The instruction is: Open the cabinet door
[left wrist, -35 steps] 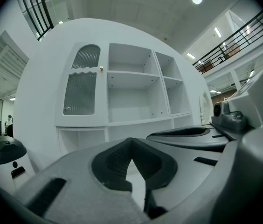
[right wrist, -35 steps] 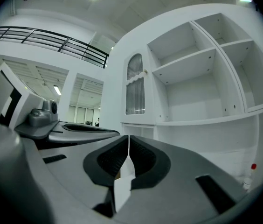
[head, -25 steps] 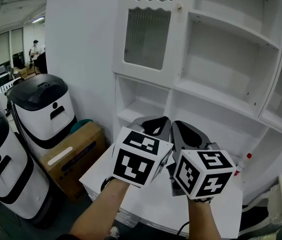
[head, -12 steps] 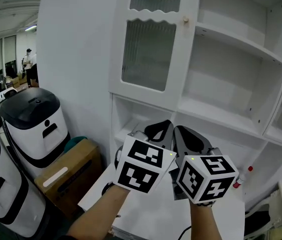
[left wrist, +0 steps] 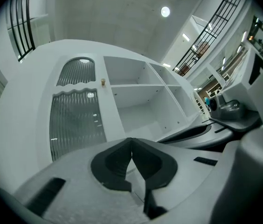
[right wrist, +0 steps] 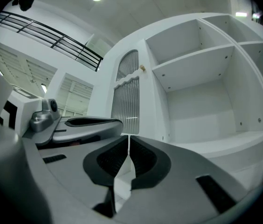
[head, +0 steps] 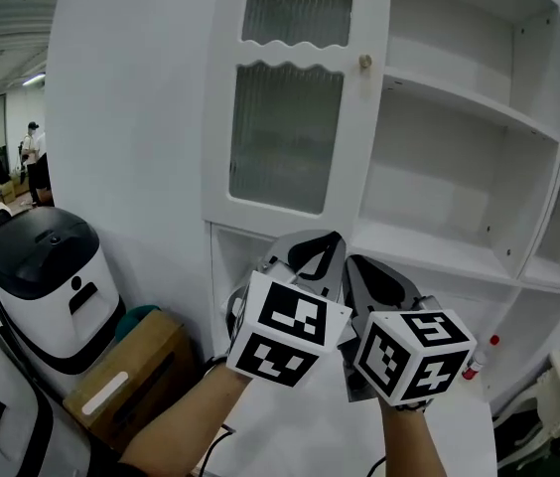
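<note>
The cabinet door (head: 295,107), white with two ribbed glass panes, fills the upper middle of the head view and sits closed against its frame. Its small round knob (head: 365,63) is on the right edge, just beside the open shelves (head: 459,167). The left gripper (head: 312,253) and right gripper (head: 359,266) are held side by side in the lower middle, below the door and well apart from the knob, both aimed at the cabinet. This looks like an approach, before either one commits to the knob. Both pairs of fingers are pressed together with nothing between them, probably because no grasp is due yet; one pair would have to part to take the knob. No brand or legible writing shows. The marker cubes (head: 285,331) carry only black-and-white square patterns, and the pale strip on the cardboard box (head: 126,386) at lower left is too small to read.
</note>
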A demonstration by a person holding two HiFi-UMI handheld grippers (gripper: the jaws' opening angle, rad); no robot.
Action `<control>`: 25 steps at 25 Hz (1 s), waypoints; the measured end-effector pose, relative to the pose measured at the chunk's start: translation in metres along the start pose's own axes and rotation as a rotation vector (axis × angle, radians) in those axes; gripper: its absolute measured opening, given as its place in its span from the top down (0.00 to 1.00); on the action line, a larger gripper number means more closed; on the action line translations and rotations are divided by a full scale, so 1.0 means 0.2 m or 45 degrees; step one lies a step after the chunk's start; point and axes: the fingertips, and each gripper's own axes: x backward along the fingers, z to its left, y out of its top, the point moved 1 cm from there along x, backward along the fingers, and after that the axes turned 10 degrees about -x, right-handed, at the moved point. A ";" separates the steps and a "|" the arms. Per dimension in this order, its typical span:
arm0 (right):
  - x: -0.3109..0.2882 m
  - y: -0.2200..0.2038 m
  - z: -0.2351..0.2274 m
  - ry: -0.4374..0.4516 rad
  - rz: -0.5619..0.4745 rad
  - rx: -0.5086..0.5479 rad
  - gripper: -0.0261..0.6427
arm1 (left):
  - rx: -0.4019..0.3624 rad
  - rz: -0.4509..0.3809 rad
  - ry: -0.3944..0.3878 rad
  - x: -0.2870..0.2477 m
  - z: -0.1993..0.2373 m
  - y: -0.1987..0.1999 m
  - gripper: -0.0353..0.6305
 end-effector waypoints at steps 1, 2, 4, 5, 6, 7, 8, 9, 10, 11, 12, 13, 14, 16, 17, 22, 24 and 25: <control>-0.01 0.01 0.00 -0.010 -0.006 0.005 0.93 | -0.017 -0.014 -0.006 -0.01 0.02 0.01 0.94; -0.03 0.02 0.00 -0.020 -0.011 0.012 0.93 | -0.032 -0.029 -0.009 -0.02 0.03 0.02 0.94; -0.06 0.03 0.00 -0.035 -0.020 0.022 0.93 | -0.060 -0.062 -0.010 -0.04 0.07 0.04 0.94; -0.08 0.03 -0.01 -0.040 -0.021 0.024 0.93 | -0.072 -0.079 -0.008 -0.06 0.09 0.05 0.94; -0.09 0.04 -0.01 -0.045 -0.021 0.025 0.93 | -0.083 -0.096 -0.004 -0.07 0.11 0.07 0.94; -0.11 0.04 -0.01 -0.050 -0.020 0.026 0.93 | -0.092 -0.113 0.001 -0.08 0.13 0.08 0.94; -0.12 0.04 -0.02 -0.055 -0.019 0.027 0.93 | -0.100 -0.131 0.007 -0.09 0.16 0.10 0.94; -0.12 0.05 -0.02 -0.059 -0.020 0.031 0.93 | -0.108 -0.149 0.013 -0.10 0.17 0.12 0.94; -0.13 0.06 -0.02 -0.062 -0.022 0.037 0.93 | -0.119 -0.165 0.019 -0.12 0.19 0.14 0.94; -0.14 0.06 -0.02 -0.063 -0.024 0.043 0.93 | -0.131 -0.180 0.026 -0.13 0.21 0.16 0.94; -0.15 0.07 -0.02 -0.064 -0.027 0.051 0.93 | -0.143 -0.195 0.035 -0.14 0.23 0.18 0.94; -0.15 0.07 -0.03 -0.064 -0.030 0.057 0.93 | -0.153 -0.211 0.046 -0.15 0.24 0.20 0.94; -0.16 0.08 -0.03 -0.064 -0.032 0.062 0.93 | -0.160 -0.229 0.059 -0.16 0.26 0.22 0.94; -0.18 0.08 -0.05 -0.060 -0.032 0.069 0.93 | -0.166 -0.263 0.084 -0.18 0.29 0.26 0.94; -0.19 0.09 -0.06 -0.055 -0.031 0.071 0.93 | -0.172 -0.276 0.096 -0.19 0.30 0.28 0.93; -0.22 0.13 -0.09 -0.004 -0.035 0.091 0.93 | -0.232 -0.295 0.179 -0.26 0.35 0.34 0.89; -0.23 0.15 -0.10 0.020 -0.042 0.102 0.93 | -0.258 -0.305 0.208 -0.28 0.37 0.37 0.88; -0.24 0.16 -0.11 0.032 -0.046 0.108 0.93 | -0.269 -0.310 0.222 -0.29 0.38 0.39 0.88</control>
